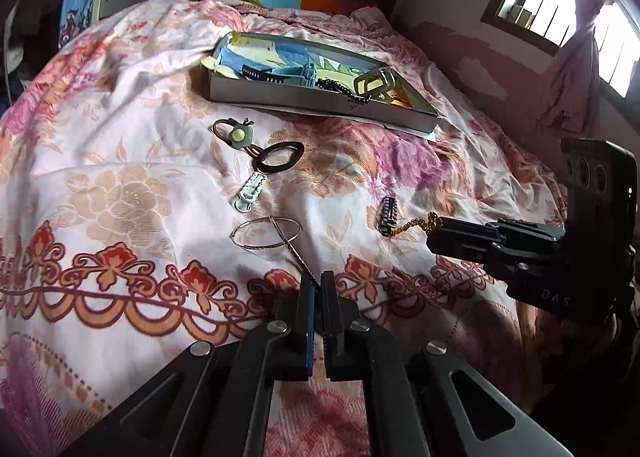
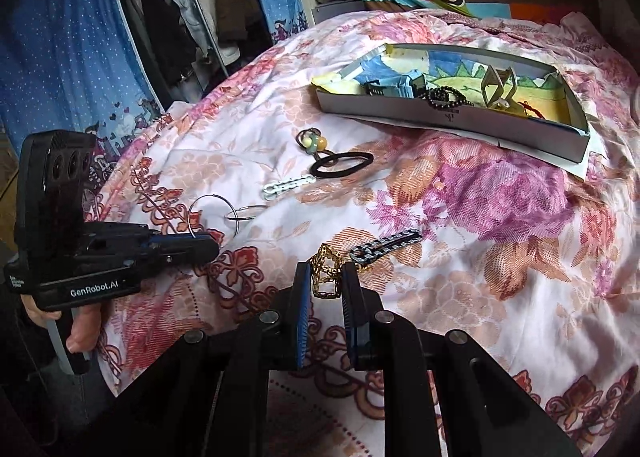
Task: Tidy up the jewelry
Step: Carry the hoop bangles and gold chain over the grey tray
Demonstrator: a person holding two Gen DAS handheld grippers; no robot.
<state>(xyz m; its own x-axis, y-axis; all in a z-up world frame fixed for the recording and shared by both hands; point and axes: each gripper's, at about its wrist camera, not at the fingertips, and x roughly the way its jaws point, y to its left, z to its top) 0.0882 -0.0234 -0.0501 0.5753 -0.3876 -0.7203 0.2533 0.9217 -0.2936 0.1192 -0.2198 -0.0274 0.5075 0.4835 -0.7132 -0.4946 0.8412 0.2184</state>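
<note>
On a bed spread with a floral quilt (image 1: pixel 120 161), two hand-held tools worked over scattered jewelry and hair accessories. The left tool (image 1: pixel 316 285) was pinched nearly shut on the thin end of a silver hoop earring (image 1: pixel 266 234), whose rings lay on the quilt just ahead of its tips; in the right wrist view the same tool (image 2: pixel 200 245) gripped the hoop (image 2: pixel 208 213) from the left. The right tool (image 2: pixel 325 281) stood narrowly parted around a bunched gold chain (image 2: pixel 326 269), which sat between its pads; seen from the left wrist view, the chain (image 1: pixel 416 226) trailed from that tool's (image 1: pixel 434 235) tip to a dark toothed hair clip (image 1: pixel 388 215) lying beside it. Farther up the quilt lay a white hair clip (image 1: pixel 251 187), a black hair tie (image 1: pixel 278 156) and a tie with a pale flower charm (image 1: pixel 236 133), near one another. Beyond them sat a shallow open box (image 1: pixel 304 103) with a picture-lined bottom, holding a black bead string (image 1: pixel 340 88), a cream claw clip (image 1: pixel 372 83) and a dark comb clip (image 1: pixel 260 75).
</note>
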